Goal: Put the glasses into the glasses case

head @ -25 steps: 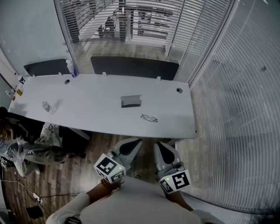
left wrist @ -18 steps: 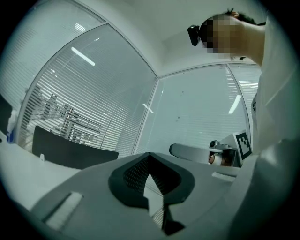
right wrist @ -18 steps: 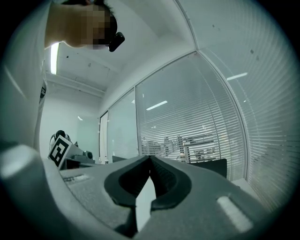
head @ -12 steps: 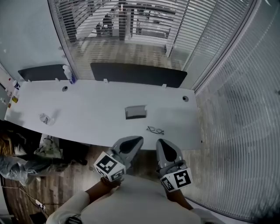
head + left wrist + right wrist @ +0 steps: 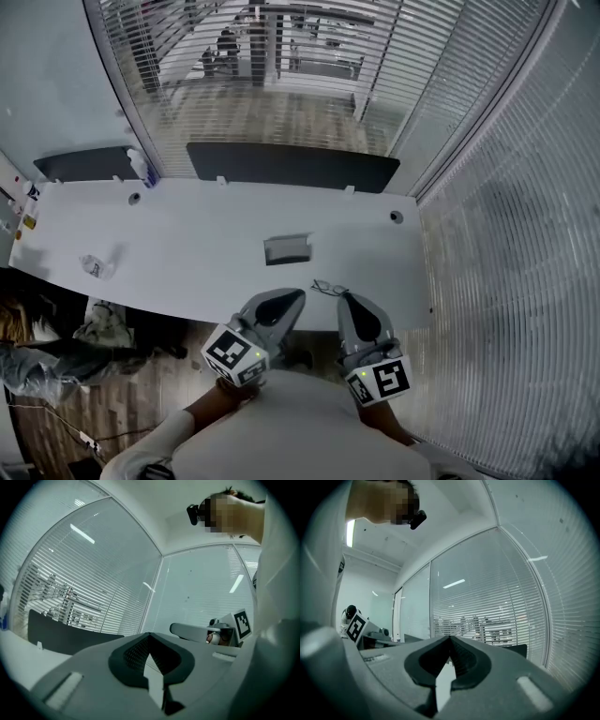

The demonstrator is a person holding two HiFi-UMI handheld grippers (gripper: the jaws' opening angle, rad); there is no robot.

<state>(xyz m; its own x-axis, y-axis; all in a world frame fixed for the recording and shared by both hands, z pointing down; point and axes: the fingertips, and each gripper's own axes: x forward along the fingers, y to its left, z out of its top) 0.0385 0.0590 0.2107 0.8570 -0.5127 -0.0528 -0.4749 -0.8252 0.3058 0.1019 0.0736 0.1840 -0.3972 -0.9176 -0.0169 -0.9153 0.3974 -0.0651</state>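
Head view: glasses (image 5: 329, 288) lie by the tabletop (image 5: 187, 246) near edge, centre frame. The glasses case (image 5: 287, 249) sits up-left of them, apart, with open surface around it.
Left gripper view: left hand-held gripper (image 5: 149, 635) closed, empty.
Right gripper view: right hand-held gripper (image 5: 450, 639) closed, empty.

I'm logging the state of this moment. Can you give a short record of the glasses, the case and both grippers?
glasses: on the white table, near its front edge, not held
glasses case: farther in on the table, apart from the glasses
left gripper: jaws together, empty
right gripper: jaws together, empty, close to the glasses
stage: glasses not yet in the case
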